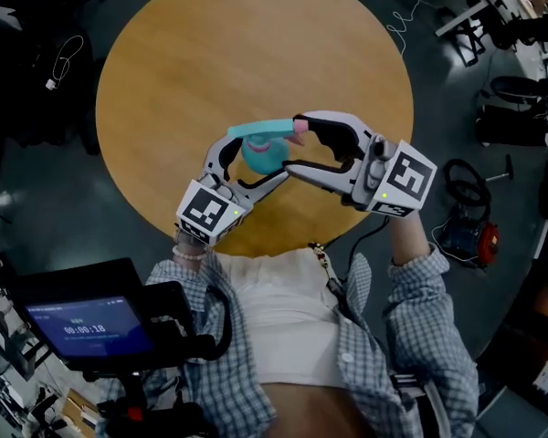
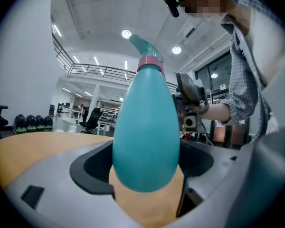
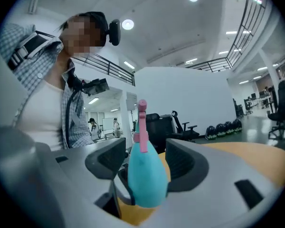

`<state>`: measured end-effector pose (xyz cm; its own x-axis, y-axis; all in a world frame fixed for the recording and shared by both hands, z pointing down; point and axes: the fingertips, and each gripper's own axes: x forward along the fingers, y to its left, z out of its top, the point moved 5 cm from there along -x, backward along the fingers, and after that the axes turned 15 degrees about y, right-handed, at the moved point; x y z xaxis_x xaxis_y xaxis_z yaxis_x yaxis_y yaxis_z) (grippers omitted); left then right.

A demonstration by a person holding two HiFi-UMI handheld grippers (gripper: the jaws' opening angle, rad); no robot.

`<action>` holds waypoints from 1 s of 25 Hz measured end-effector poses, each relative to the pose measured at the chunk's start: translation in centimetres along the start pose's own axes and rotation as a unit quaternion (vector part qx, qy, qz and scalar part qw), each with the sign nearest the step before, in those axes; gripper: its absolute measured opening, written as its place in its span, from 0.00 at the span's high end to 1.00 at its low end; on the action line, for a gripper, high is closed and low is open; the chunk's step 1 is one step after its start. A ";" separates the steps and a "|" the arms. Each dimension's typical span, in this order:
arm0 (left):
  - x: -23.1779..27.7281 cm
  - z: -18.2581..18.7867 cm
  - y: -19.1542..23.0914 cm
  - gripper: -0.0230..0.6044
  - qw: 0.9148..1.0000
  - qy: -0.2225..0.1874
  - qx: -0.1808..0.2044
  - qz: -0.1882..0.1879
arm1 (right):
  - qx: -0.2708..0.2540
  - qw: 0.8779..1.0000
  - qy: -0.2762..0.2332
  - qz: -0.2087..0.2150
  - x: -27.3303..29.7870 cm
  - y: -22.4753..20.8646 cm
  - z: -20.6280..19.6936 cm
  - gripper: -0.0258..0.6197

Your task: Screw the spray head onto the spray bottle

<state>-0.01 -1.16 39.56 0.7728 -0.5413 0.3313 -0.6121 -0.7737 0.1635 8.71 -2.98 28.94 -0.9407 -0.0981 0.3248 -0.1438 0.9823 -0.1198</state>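
Left gripper (image 2: 145,167) clamped on teal spray bottle (image 2: 145,127), above round wooden table (image 1: 256,44). Pink-collared spray head (image 2: 147,51) on neck. Right gripper (image 3: 146,160) jaws wide apart, flanking bottle, no grip evident.

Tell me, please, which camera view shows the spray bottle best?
The left gripper view: the spray bottle fills the frame, with its teal body, pink collar and spray head all clear. The right gripper view shows it smaller and narrower; the head view shows it small, from above.
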 end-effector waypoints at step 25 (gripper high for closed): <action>0.9 -1.6 1.6 0.31 0.984 0.093 0.067 0.134 | -0.034 0.977 0.049 -0.204 4.5 2.6 1.5 0.77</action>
<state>-0.56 -2.37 41.63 0.5344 -0.6725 0.5120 -0.7530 -0.6539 -0.0730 3.62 -1.14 28.67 -0.7750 -0.4706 0.4217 -0.4766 0.8735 0.0991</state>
